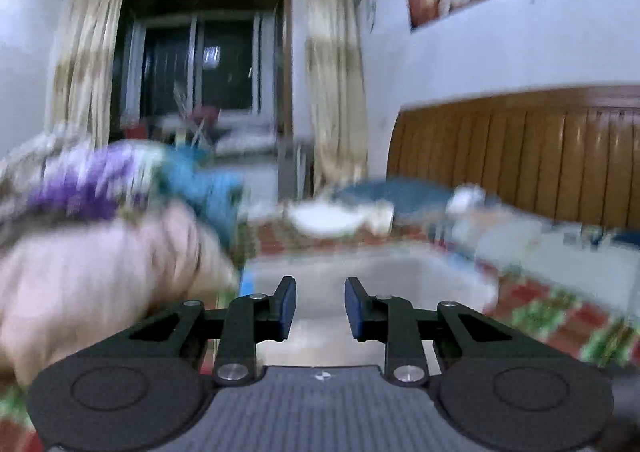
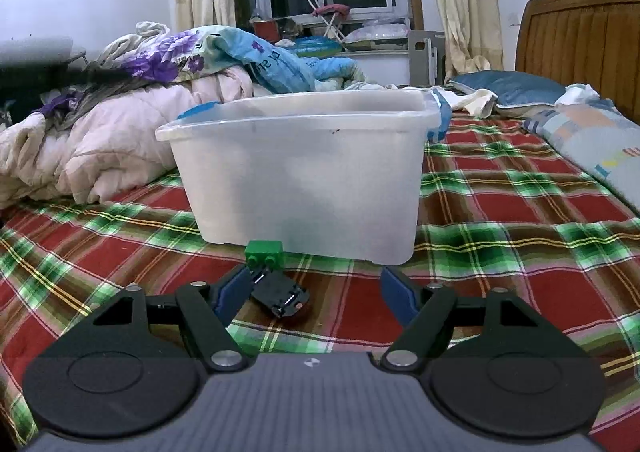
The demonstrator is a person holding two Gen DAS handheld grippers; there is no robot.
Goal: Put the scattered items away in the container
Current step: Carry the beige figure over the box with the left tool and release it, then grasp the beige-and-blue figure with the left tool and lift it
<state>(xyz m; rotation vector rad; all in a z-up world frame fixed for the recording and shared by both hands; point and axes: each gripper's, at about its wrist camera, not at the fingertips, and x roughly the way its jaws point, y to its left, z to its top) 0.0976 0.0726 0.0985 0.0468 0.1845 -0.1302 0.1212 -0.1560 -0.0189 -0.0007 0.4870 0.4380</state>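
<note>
Right tool (image 2: 314,292) jaws apart, toy car (image 2: 285,295) nearer its left finger; off-centre closing may push it away.

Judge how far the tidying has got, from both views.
Done: cannot tell, the bin is cloudy. In hand: nothing; the right tool stands open around a black toy, the left tool is empty. Left: that toy and the green block beside it.
</note>
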